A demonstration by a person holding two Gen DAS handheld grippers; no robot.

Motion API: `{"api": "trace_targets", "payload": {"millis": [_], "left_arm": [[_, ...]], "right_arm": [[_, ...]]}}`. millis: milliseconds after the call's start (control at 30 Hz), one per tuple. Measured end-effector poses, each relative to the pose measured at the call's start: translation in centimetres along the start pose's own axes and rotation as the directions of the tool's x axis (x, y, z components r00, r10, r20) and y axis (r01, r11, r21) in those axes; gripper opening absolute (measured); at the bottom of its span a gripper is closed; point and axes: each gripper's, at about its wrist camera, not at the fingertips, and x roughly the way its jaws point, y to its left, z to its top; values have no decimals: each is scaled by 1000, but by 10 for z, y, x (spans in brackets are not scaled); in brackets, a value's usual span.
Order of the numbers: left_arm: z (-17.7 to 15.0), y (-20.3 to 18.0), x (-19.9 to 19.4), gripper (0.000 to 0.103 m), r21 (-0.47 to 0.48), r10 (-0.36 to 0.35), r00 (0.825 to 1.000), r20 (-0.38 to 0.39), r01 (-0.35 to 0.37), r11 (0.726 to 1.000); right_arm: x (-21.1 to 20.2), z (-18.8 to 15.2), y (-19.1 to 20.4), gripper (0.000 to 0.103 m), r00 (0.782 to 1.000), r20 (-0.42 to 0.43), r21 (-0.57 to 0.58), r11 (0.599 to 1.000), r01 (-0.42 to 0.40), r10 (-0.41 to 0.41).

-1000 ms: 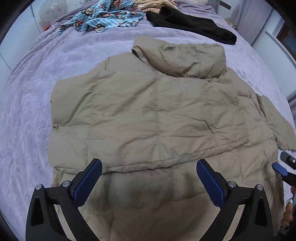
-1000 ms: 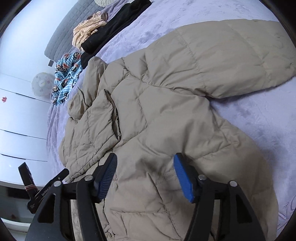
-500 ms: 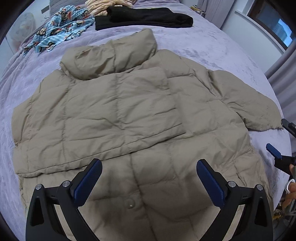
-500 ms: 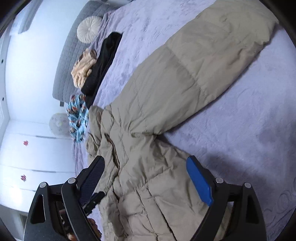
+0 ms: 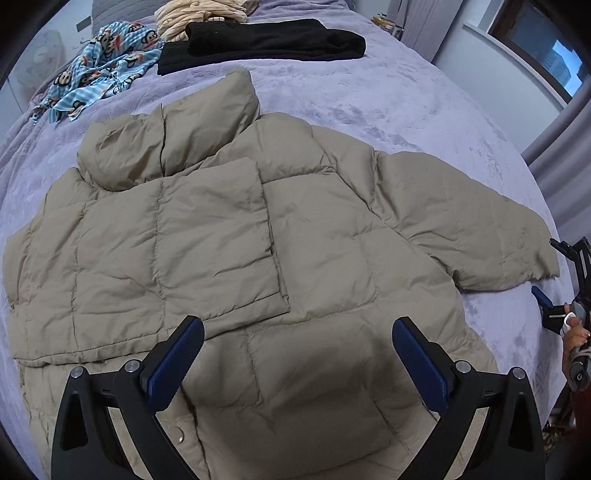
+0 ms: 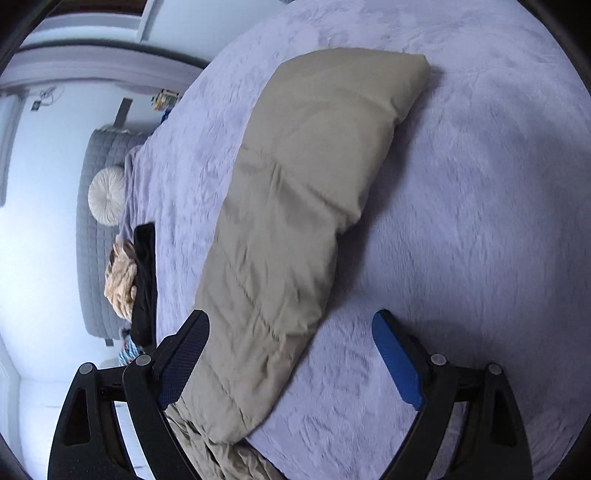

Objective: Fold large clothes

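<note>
A large beige puffer jacket [image 5: 229, 240] lies flat on the purple bedspread [image 5: 388, 96], collar at the far end. Its left side is folded over the body; its right sleeve [image 5: 472, 225] stretches out to the right. My left gripper [image 5: 299, 354] is open and empty, hovering above the jacket's hem. In the right wrist view my right gripper [image 6: 291, 350] is open and empty, just above the sleeve [image 6: 295, 206] where it joins the body. The right gripper also shows at the right edge of the left wrist view [image 5: 554, 306].
A black garment [image 5: 266, 40], a blue patterned cloth [image 5: 99, 85] and a cream garment [image 5: 199, 14] lie at the bed's far end. A grey headboard [image 6: 99, 229] with a round white cushion [image 6: 107, 199] stands behind them. A window and curtain are on the right.
Both cameras have swung toward the jacket's right side. The right gripper has moved from over the jacket body to over the outstretched sleeve. Both grippers stay open.
</note>
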Motion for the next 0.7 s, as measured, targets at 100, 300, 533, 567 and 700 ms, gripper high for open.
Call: {"api": "trace_targets", "payload": {"millis": [100,300,533,567,700], "left_arm": [[7,-1,0,102,-15,2,1000,16,-2,1000],[13,2,-3,102,-26,16,999,41,-15,1000],[14,26,-6,102,-61,47,998,53,-43,997],[14,31,-8,102,-73,49,997,56,-45,996],[15,51,-11,102,-103,74,996,53,-69,992]], "right_arm": [[8,18,-5,69,997,29,113,990,-80,77],[26,32,-7,10,978,37,231,950,-209,206],[21,27,59,9,960,-12,26,960,-278,279],[19,23,69,9,959,-22,-8,959,-283,283],[22,0,125,9,948,-88,-162,934,-317,306]]}}
